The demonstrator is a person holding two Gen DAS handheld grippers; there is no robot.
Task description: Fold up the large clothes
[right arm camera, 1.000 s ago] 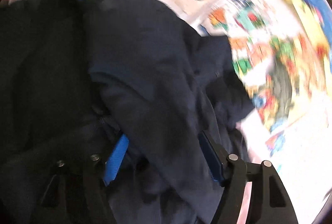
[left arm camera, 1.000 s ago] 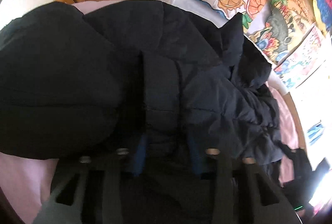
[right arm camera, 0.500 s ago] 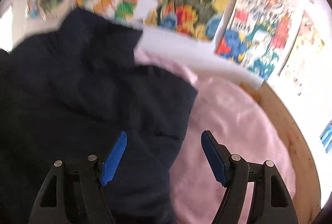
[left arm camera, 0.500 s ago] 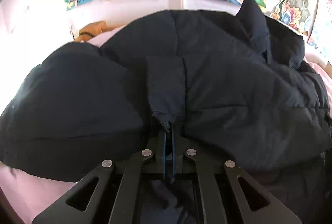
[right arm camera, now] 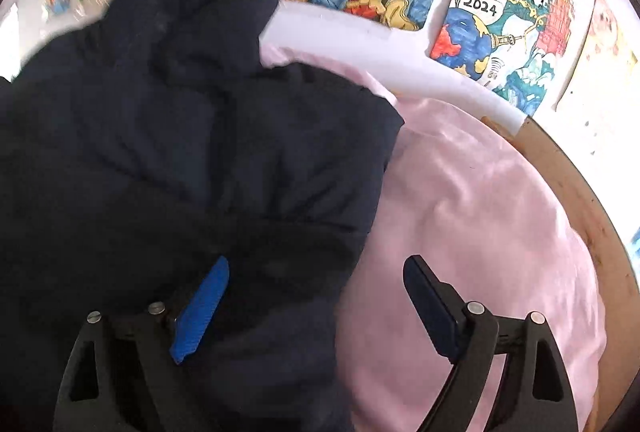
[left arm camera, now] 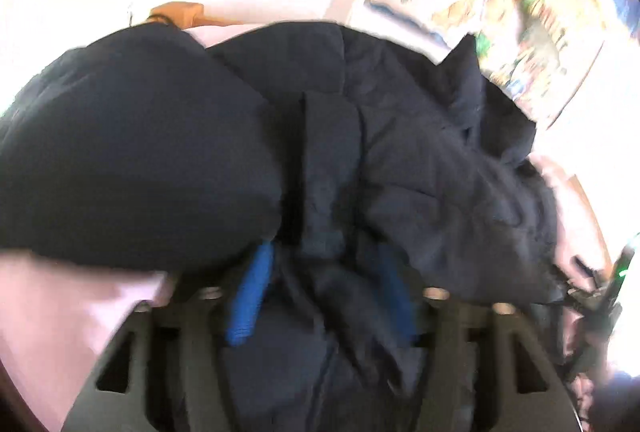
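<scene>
A dark puffer jacket (left arm camera: pixel 320 160) is lying bunched on a pink sheet (right arm camera: pixel 480 216), filling most of the left wrist view and the left half of the right wrist view. Posters (right arm camera: pixel 500 8) are hanging on the far wall behind it.

The left gripper (left arm camera: pixel 320 288) is sitting low against the near edge of the jacket with its jaws spread; padded fabric is bulging up between the blue pads (left arm camera: pixel 250 296), but nothing is being pinched. The picture is blurred there, so whether the pads are touching cloth on both sides is hard to tell.

The right gripper (right arm camera: pixel 316 300) is hovering over the right edge of the jacket, jaws wide apart. Its left pad is lying over dark fabric and its right finger is over bare sheet, so the hem is running between them, ungripped.

As for progress, the jacket is looking partly gathered: one rounded mass is lying to the left, a quilted panel with a strap-like strip is running down the middle, and a crumpled heap with a raised collar point is sitting at the far right. No clean, flat fold is showing yet. By my judgement, most of the work is still remaining: taking hold of an edge, smoothing the heap, then folding the sides in and doubling the body over.
</scene>
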